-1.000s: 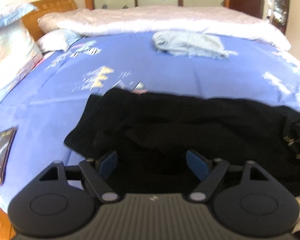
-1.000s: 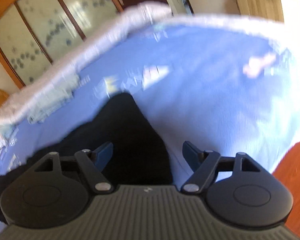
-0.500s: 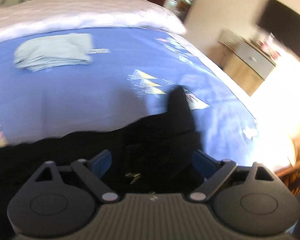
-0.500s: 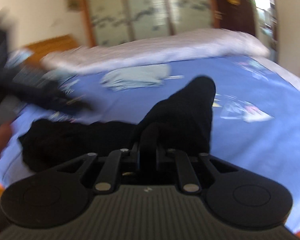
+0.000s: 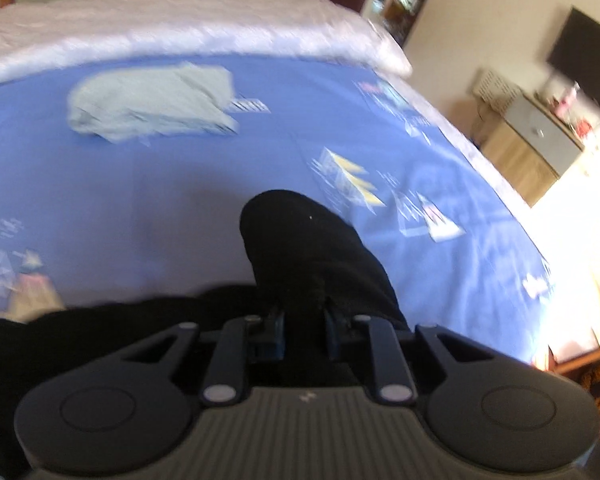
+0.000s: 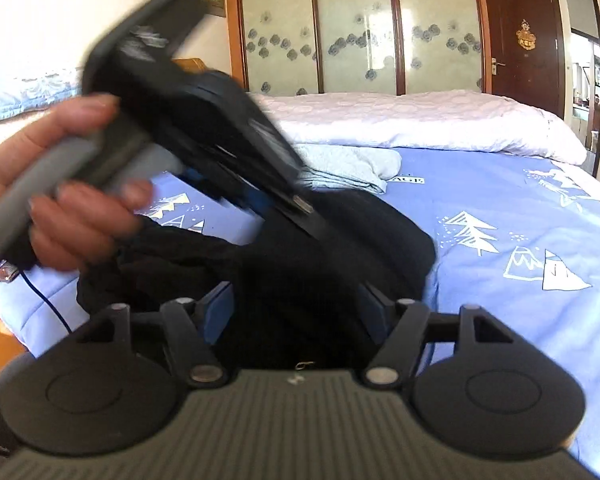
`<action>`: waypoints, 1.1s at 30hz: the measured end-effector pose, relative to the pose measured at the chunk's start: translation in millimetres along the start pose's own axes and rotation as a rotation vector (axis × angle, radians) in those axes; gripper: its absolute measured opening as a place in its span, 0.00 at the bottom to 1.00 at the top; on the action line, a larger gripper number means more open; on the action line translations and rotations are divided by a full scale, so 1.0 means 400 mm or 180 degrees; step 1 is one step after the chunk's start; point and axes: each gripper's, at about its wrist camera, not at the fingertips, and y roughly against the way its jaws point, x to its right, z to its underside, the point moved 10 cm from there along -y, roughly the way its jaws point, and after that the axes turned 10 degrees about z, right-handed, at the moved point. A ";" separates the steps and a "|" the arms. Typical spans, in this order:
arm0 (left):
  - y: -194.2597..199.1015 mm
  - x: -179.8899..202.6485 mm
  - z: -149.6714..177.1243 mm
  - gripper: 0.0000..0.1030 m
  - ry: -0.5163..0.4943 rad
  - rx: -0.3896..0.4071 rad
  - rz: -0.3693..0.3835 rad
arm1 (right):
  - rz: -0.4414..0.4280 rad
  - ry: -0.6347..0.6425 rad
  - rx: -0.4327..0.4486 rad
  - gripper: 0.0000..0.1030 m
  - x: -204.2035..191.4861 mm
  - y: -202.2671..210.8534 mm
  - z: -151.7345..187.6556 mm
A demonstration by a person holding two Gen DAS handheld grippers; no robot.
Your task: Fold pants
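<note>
The left claw (image 5: 303, 330) is clamped on a fold of the black pants (image 5: 312, 248), its blue pads pressed against the cloth from both sides. From the pinch, a rounded hump of fabric rises away toward the far side, while the rest of the pants spreads to the near left over the blue bed (image 5: 140, 200).

In the right wrist view the right claw (image 6: 296, 308) stands open, blue pads wide apart, with the pants (image 6: 320, 280) lying between and under them; whether the pads touch the cloth is unclear. The left hand (image 6: 60, 184) holds the left gripper's grey handle at the left of that view, and the gripper body slants down across the frame into the pants.

On the far part of the bed lies a pale grey garment (image 5: 152, 108), well apart from the pants. Behind it a white quilt (image 6: 400, 120) runs along the bed's far edge.
</note>
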 end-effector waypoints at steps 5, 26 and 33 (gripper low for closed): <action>0.165 -0.160 -0.021 0.17 0.0203 0.0175 -0.0172 | -0.0033 -0.0015 -0.0236 0.67 -0.017 -0.048 0.021; 0.265 -0.604 0.279 0.88 0.1585 0.0383 -0.0247 | -0.0802 -0.1025 -0.1271 0.75 -0.039 -0.227 0.046; 0.213 -0.571 0.334 0.49 0.2056 0.0588 -0.0003 | -0.1130 -0.1397 -0.1683 0.32 -0.138 -0.293 0.065</action>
